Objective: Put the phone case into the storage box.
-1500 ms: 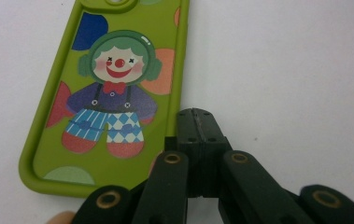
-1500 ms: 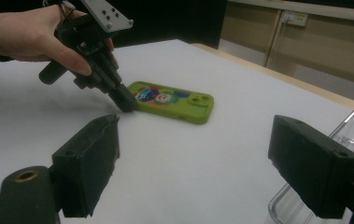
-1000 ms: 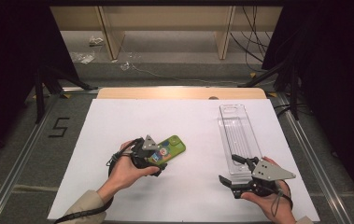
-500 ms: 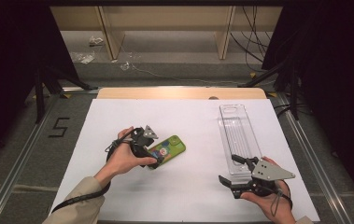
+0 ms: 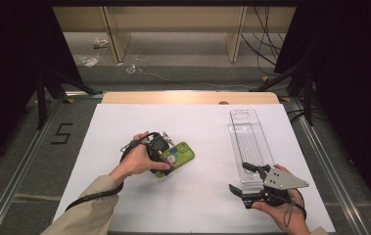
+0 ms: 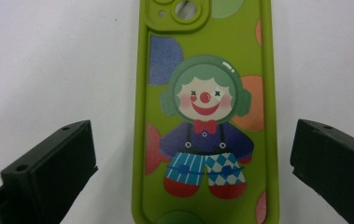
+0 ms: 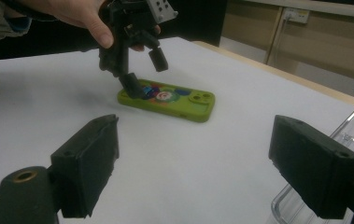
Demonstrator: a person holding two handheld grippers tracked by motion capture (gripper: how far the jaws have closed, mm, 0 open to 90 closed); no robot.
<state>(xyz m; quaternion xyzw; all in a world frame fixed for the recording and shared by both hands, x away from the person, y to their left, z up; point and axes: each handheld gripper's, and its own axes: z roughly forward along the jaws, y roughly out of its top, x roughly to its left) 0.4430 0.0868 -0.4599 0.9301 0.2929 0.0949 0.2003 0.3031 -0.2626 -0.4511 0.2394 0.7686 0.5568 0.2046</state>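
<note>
Step judged as reach for phone case (image 5: 175, 158); grip not yet made. Green clown-print case lies flat on white table (image 5: 202, 132), left of centre, nearer front edge. Left gripper (image 5: 161, 152) held over case's near end, jaws spread wide, 1 on each long side; contact with case cannot be told. Next move likely calls for lowering, then closing across case's width. Right gripper (image 5: 251, 188) held near front right corner, jaws spread, nothing between them, at near end of clear plastic tray (image 5: 247, 139).
</note>
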